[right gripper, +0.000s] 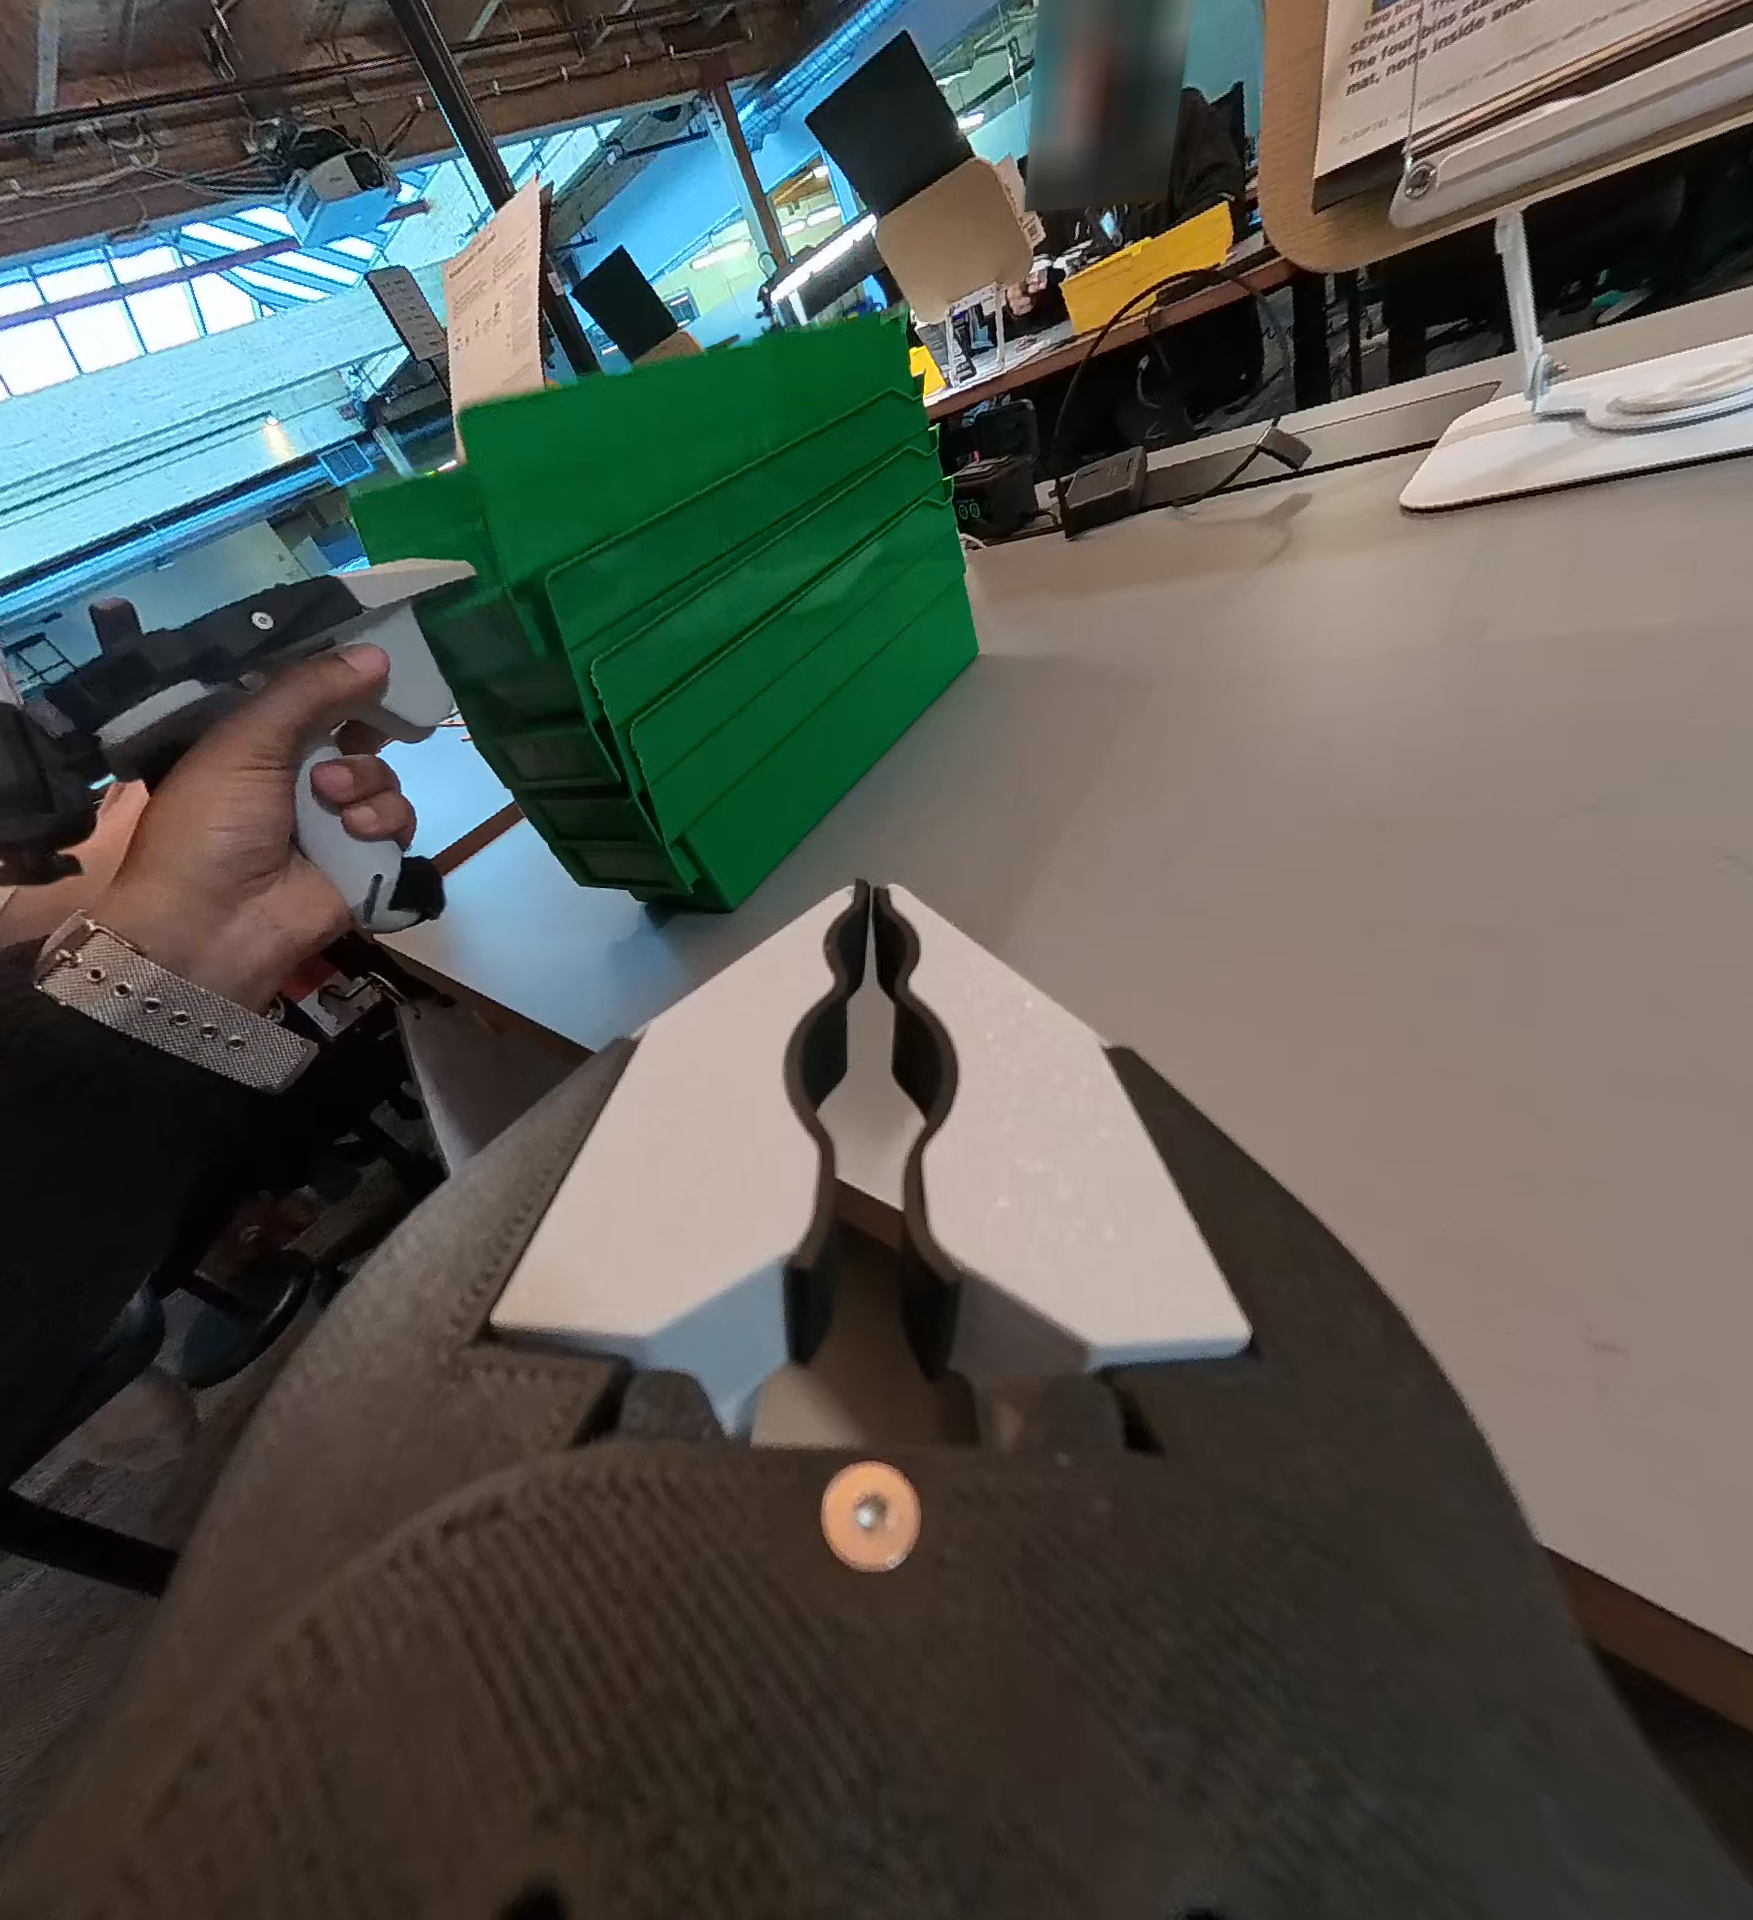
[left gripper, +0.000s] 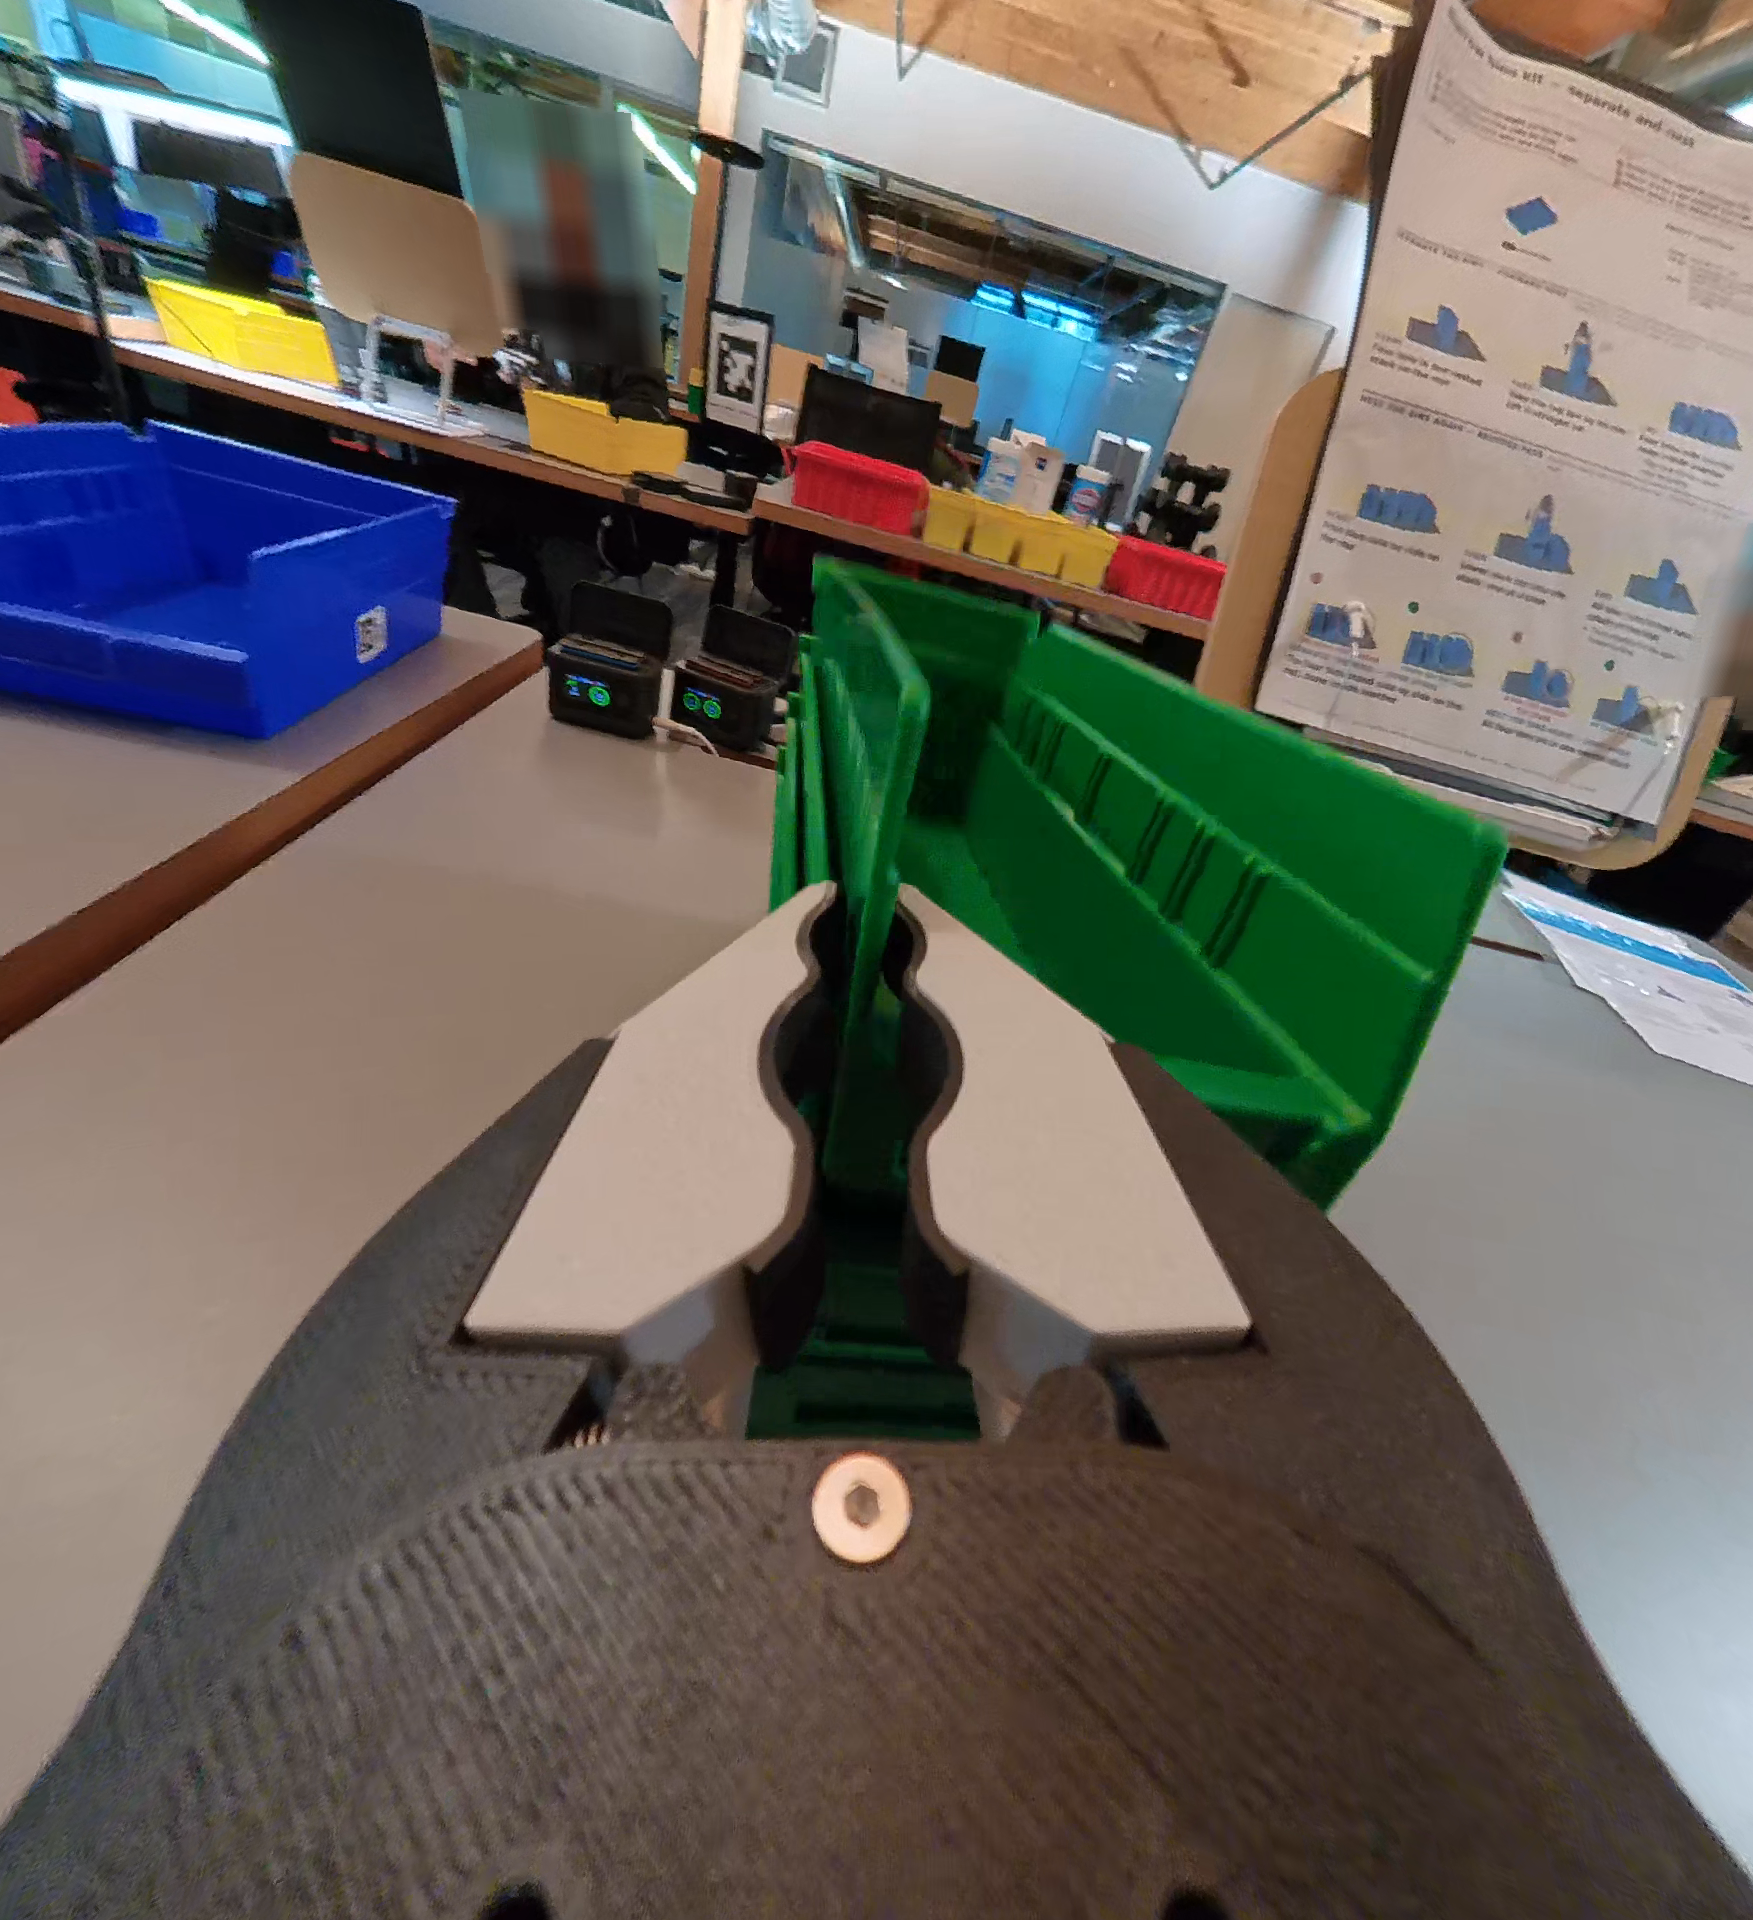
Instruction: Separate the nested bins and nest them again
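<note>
Left wrist view first: we see our left gripper (left gripper: 867, 914) clenched on the side wall of the top green bin (left gripper: 1163, 862), the thin plastic wall running between the two grey fingers (left gripper: 706, 1122). We judge the wall is pinched this way so the top bin can be lifted and tilted out of the nested green bins beneath it. They stand on the grey table (left gripper: 384, 1039), with a blue bin (left gripper: 176, 582) well apart on the neighbouring table and an instruction sheet (left gripper: 1537, 436) behind.

Right wrist view next: our right gripper (right gripper: 870, 904) is closed with nothing in it, held above the table (right gripper: 1371, 883) near the stack. From here alone we see the stack of nested green bins (right gripper: 726, 644) from the side, its layered walls, and the hand (right gripper: 248, 810) squeezing the left gripper's handle.
</note>
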The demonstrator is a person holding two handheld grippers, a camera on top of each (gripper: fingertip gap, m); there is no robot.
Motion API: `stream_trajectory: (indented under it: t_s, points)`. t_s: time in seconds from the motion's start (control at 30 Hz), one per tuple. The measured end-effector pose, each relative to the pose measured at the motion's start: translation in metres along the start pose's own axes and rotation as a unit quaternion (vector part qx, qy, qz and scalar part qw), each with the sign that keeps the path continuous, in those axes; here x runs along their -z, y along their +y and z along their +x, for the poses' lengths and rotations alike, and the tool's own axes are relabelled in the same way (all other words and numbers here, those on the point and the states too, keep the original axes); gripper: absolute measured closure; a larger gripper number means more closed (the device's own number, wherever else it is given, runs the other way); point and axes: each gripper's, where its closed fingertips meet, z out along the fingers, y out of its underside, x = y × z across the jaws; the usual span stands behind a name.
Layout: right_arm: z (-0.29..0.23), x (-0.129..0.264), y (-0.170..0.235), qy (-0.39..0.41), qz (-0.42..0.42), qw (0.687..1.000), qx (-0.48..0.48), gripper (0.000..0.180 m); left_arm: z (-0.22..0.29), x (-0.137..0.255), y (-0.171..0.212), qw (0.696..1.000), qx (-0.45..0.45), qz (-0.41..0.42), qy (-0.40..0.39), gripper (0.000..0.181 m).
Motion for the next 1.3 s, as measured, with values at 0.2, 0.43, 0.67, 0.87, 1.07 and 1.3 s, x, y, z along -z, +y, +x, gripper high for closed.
stream_trajectory:
  t_s: [0.2,0.43,0.67,0.87,1.07,1.3]
  points:
    - [-0.002,-0.002,0.001,-0.006,-0.003,1.0,-0.003,0.18,-0.001,0.007,-0.011,0.999,-0.026,0.033,-0.008,0.165]
    - [-0.006,-0.004,0.004,-0.013,-0.009,1.0,-0.004,0.18,0.001,0.006,-0.005,0.999,-0.028,0.026,0.006,0.181]
    - [-0.008,-0.006,0.006,-0.018,-0.014,1.0,-0.012,0.18,0.008,0.002,-0.008,0.998,-0.029,0.008,0.047,0.169]
    - [-0.014,-0.005,0.01,-0.018,-0.022,0.999,0.02,0.178,0.012,-0.009,0.002,0.994,-0.056,-0.076,0.063,0.15]
    - [-0.018,-0.003,0.016,-0.018,-0.033,0.998,0.043,0.177,-0.002,-0.013,-0.006,0.992,-0.063,-0.098,0.05,0.129]
    - [-0.015,-0.002,0.018,-0.01,-0.037,0.998,0.056,0.177,0.005,-0.015,-0.017,0.994,-0.034,-0.076,0.063,0.179]
